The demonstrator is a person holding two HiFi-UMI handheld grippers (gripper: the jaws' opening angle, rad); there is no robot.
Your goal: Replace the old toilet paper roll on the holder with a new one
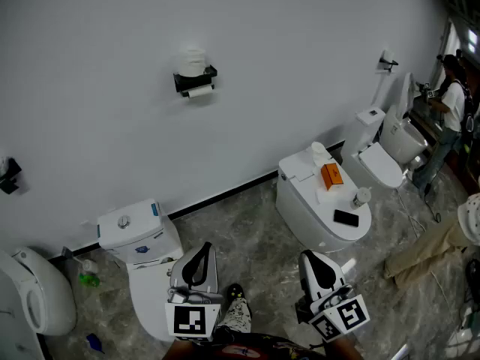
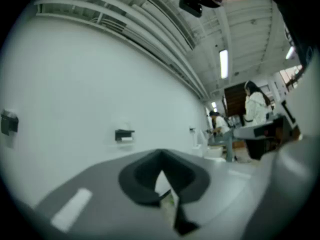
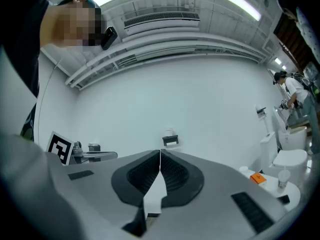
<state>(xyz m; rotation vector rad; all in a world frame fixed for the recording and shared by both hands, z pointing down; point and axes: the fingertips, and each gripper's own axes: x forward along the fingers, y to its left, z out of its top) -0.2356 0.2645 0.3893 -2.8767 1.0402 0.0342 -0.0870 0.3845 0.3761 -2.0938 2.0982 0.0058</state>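
Well, we hold both grippers low in front of us, and both are shut tight with nothing in them. The left gripper [image 1: 201,247] has its dark jaws pressed together, and so does the right gripper [image 1: 312,256]. Both point toward the white wall [image 1: 112,88] and are well apart from it.

Up on that wall is the black toilet paper holder [image 1: 195,79]. A fat white roll [image 1: 193,60] sits on top of its shelf. A thin roll [image 1: 199,92] hangs under the shelf, with a bit of paper showing. In both gripper views the holder looks small and far off, just above the jaw tips.

Just ahead of the left gripper is a white toilet [image 1: 141,255] with its tank against the wall. A small green thing [image 1: 89,279] lies on the grey stone floor [image 1: 240,231] beside it.

To the right is a round toilet with its lid down [image 1: 304,201]. On that lid we see an orange box [image 1: 331,175], a black phone [image 1: 346,217], a white roll [image 1: 320,154] and a small cup [image 1: 362,196].

Farther right stands another toilet [image 1: 386,156] with one more holder [image 1: 387,62] on the wall above it. A person [image 1: 452,103] stands at the far right.
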